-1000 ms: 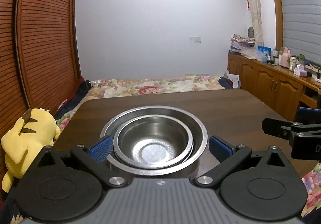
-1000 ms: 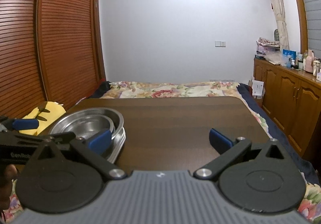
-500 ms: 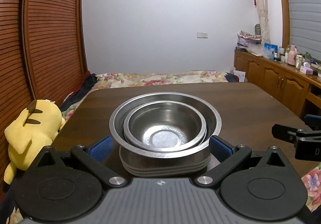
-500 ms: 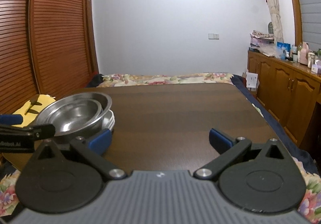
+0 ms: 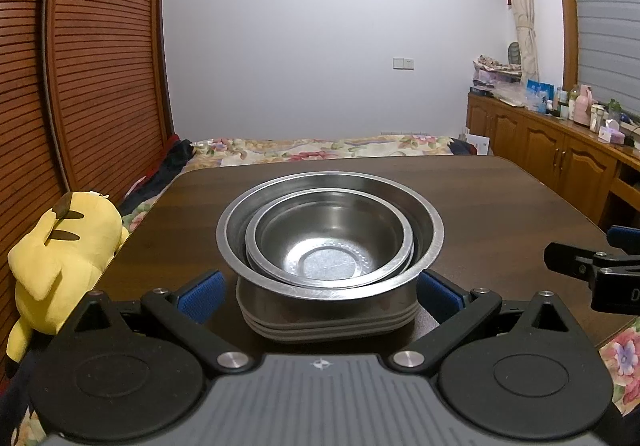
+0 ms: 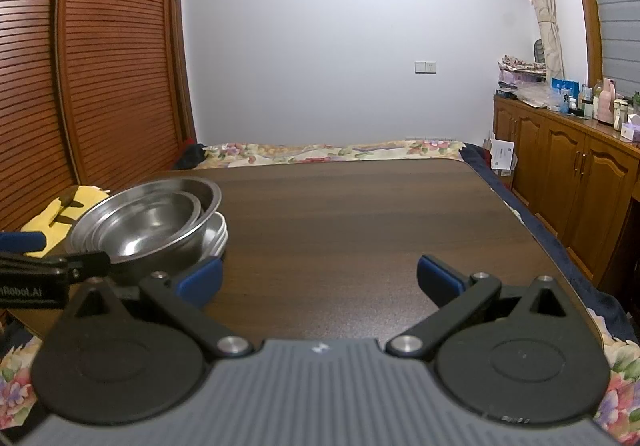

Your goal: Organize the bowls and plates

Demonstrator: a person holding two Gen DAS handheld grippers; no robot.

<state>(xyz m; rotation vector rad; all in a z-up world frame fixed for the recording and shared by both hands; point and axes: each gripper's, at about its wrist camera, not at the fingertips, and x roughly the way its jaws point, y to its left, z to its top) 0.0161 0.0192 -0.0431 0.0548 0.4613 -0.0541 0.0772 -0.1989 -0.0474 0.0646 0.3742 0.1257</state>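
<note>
The left gripper [image 5: 320, 292] is spread wide, its blue pads on either side of a stack of plates [image 5: 328, 320] without visibly touching it, and nested on that stack directly ahead sit a large steel bowl [image 5: 428, 234] with a small steel bowl [image 5: 330, 242] inside it. The right gripper [image 6: 320, 278] is likewise spread and holds nothing over the bare dark wooden table [image 6: 380, 206], with the same stack off to its left. Farther out, left of the left gripper, a yellow plush toy [image 5: 60, 258] leans at the table's edge, and beyond the table's far end lies a floral bedspread [image 5: 320, 148].
</note>
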